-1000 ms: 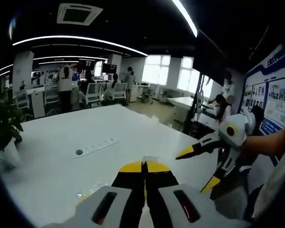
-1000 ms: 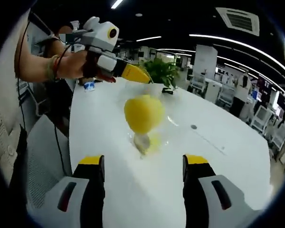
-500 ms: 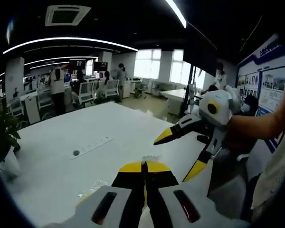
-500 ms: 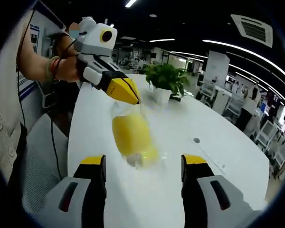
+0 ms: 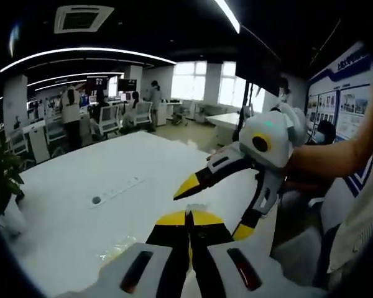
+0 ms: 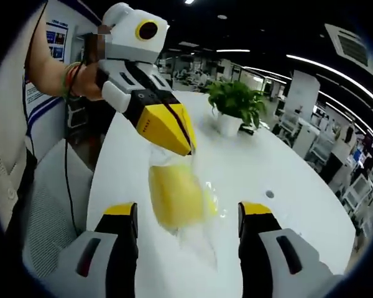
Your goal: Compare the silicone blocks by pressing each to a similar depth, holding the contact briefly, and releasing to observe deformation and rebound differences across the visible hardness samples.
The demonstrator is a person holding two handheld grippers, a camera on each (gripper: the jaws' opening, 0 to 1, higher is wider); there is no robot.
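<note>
Over the last second I had swung my left gripper, fingers pinched on the clear bag holding the yellow silicone block, closer above the white table, while my right gripper stayed wide open, so no pressing had begun.

Ahead of your left gripper, a long white table runs toward bright windows; ceiling strip lights curve overhead.
</note>
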